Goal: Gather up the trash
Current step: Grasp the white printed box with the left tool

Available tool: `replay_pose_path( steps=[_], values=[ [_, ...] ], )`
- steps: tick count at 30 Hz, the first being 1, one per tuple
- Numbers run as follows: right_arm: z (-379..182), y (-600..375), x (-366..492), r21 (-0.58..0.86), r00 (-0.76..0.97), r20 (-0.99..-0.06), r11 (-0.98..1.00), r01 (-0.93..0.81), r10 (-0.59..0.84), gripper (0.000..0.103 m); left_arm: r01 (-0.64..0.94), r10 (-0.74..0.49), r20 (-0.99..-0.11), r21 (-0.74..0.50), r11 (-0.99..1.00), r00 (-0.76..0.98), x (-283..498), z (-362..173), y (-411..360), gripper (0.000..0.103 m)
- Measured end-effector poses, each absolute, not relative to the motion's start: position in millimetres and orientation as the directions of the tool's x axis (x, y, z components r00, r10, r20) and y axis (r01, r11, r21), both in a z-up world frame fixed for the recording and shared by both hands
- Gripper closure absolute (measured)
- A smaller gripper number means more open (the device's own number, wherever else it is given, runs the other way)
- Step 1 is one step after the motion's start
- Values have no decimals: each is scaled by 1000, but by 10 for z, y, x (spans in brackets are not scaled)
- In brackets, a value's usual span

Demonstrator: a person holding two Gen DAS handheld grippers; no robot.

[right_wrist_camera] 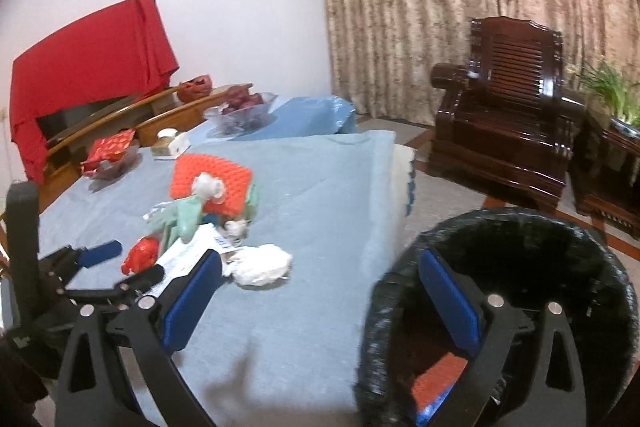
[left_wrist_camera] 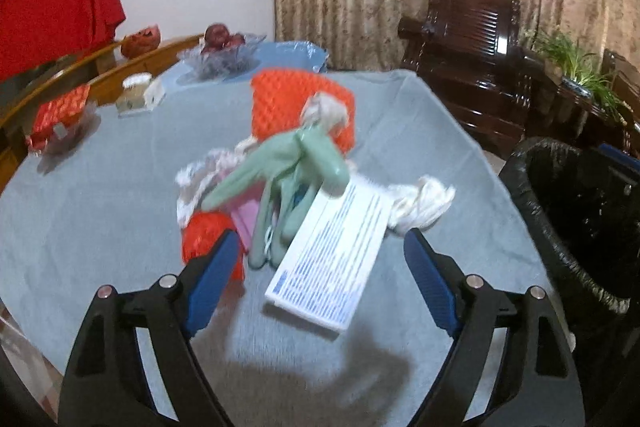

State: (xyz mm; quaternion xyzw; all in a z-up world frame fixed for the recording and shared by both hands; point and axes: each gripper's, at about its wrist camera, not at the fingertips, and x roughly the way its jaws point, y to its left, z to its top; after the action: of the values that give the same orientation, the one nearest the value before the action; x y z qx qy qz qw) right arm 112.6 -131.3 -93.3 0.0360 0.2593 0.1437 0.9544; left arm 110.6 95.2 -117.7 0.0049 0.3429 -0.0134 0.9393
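Left wrist view: left hand-held gripper (left_wrist_camera: 320,247) wide open, nothing held, jaws w/ blue pads apart above the desk (left_wrist_camera: 100,211). Trash pile just ahead: white printed box (left_wrist_camera: 332,263) lies between the fingertips, green glove (left_wrist_camera: 288,179) over it, orange mesh (left_wrist_camera: 296,103) behind, crumpled tissue (left_wrist_camera: 420,203) to the right. Black-lined bin (left_wrist_camera: 580,219) at far right.

Right wrist view: right hand-held gripper (right_wrist_camera: 324,275) fully open, empty; its right finger sits over the bin (right_wrist_camera: 500,239) mouth, left finger over desk edge. Tissue near left finger; pile further left.
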Motion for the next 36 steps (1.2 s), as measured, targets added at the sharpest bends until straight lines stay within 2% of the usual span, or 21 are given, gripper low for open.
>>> replay_pose_path(
  steps=[6,7,9,15,16,18,19,23,25,26,30,36],
  values=[
    [-1017,-1139,1196,129,808,-506,952,-276,303,6,18,-28,-685,-23,1000,728,1203,-1412,1008,27],
    [-1028,-1134,1213,127,806,-509,952,-278,303,6,19,-30,-689,-24,1000,724,1204,-1436,1004,29],
    [-1057,-1108,1233,121,801,-518,953,-279,301,6,32,-57,-703,-49,998,709,1238,-1480,1000,39],
    [-1107,-1043,1238,102,796,-528,952,-287,297,6,61,-115,-720,-100,993,684,1172,-1515,905,48],
    [-1110,-1043,1242,101,795,-529,952,-288,296,6,72,-133,-726,-114,991,674,1152,-1511,874,47],
    [-1119,-1042,1242,103,796,-529,953,-283,294,6,91,-138,-727,-103,990,672,1130,-1520,808,34],
    [-1122,-1047,1248,105,796,-530,954,-280,292,6,88,-117,-723,-78,993,681,1141,-1523,779,32],
    [-1108,-1100,1262,104,798,-531,957,-272,285,6,60,-111,-735,-95,994,669,1274,-1560,790,31],
    [-1094,-1120,1270,105,801,-528,958,-268,283,6,57,-107,-743,-92,994,660,1346,-1585,787,37],
    [-1088,-1126,1274,107,802,-527,958,-266,282,6,64,-113,-749,-94,994,653,1379,-1598,773,48],
    [-1080,-1140,1269,103,804,-524,958,-268,281,7,62,-114,-749,-97,993,652,1408,-1571,770,49],
    [-1057,-1115,1303,111,802,-517,952,-286,301,9,77,-139,-700,-120,990,700,1166,-1325,784,50]
  ],
)
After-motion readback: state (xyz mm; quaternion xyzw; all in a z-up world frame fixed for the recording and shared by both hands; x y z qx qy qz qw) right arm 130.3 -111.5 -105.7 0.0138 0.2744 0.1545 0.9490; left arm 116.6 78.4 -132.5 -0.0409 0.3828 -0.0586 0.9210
